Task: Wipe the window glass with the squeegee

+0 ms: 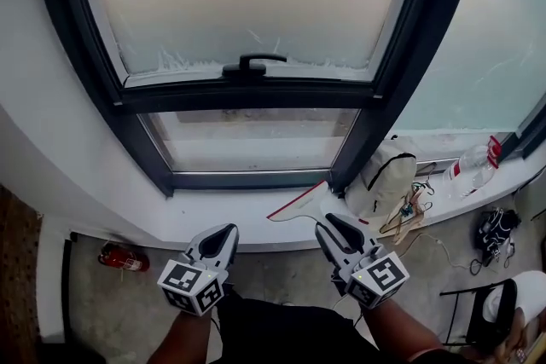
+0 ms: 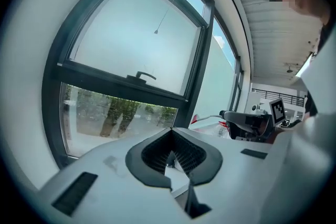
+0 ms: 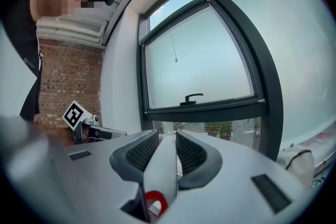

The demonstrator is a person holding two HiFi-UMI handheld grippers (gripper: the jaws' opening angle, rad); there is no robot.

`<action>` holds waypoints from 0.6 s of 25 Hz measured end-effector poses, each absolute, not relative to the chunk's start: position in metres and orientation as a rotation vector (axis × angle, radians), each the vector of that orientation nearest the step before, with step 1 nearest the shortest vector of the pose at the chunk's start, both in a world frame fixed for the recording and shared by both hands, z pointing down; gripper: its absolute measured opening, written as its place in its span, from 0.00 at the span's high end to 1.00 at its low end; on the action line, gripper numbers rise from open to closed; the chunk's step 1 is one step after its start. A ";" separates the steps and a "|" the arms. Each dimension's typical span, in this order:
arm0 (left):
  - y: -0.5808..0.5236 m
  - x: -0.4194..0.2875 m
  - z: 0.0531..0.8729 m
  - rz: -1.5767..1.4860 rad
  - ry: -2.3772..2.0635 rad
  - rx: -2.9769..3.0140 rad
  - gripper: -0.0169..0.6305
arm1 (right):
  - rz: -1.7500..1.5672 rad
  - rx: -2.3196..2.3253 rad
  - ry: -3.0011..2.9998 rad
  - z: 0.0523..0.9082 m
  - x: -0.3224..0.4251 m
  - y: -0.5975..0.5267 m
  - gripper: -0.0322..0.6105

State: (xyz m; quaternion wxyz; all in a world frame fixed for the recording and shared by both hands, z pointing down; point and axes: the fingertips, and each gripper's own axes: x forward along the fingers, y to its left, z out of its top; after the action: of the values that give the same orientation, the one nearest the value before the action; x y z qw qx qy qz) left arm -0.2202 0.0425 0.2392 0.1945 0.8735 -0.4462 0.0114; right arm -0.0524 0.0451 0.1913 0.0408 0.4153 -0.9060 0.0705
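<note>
1. The squeegee [image 1: 300,202] is held by its handle in the right gripper [image 1: 331,226], which is closed tight on it, over the sill [image 1: 230,213] below the lower window glass [image 1: 256,136]
2. Its blade is laid from 8 to 2 o'clock, and the handle is led back toward 5 o'clock
3. The left gripper [image 1: 227,231] is closed on nothing, at 9 o'clock from the right one
4. A red loop [image 3: 152,202] at the handle's near end is shown only in the right gripper view; trees [image 2: 121,115] behind the glass are seen only in the gripper views
</note>
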 end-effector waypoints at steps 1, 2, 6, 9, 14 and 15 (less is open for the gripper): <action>0.051 -0.212 0.237 0.041 -1.258 2.447 0.97 | 0.238 1.265 -2.775 0.193 -0.045 0.053 0.81; 0.059 -0.205 0.235 0.060 -1.263 2.446 0.97 | 0.258 1.259 -2.777 0.194 -0.039 0.059 0.81; 0.085 -0.187 0.215 0.138 -1.270 2.462 0.97 | 0.333 1.288 -2.830 0.177 -0.028 0.075 0.81; 0.093 -0.179 0.198 0.168 -1.262 2.498 0.97 | 0.306 1.320 -2.859 0.159 -0.022 0.085 0.81; 0.094 -0.188 0.176 0.185 -1.232 2.571 0.97 | 0.260 1.403 -2.851 0.146 -0.025 0.098 0.81; 0.097 -0.193 0.174 0.191 -1.224 2.581 0.97 | 0.270 1.425 -2.844 0.147 -0.028 0.102 0.81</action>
State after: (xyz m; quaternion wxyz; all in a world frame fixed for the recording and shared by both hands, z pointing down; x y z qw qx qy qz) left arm -0.1928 0.0968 0.1741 0.1392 0.8928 -0.4234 0.0660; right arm -0.0280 0.1016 0.1466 -0.0254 0.4464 -0.8905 0.0844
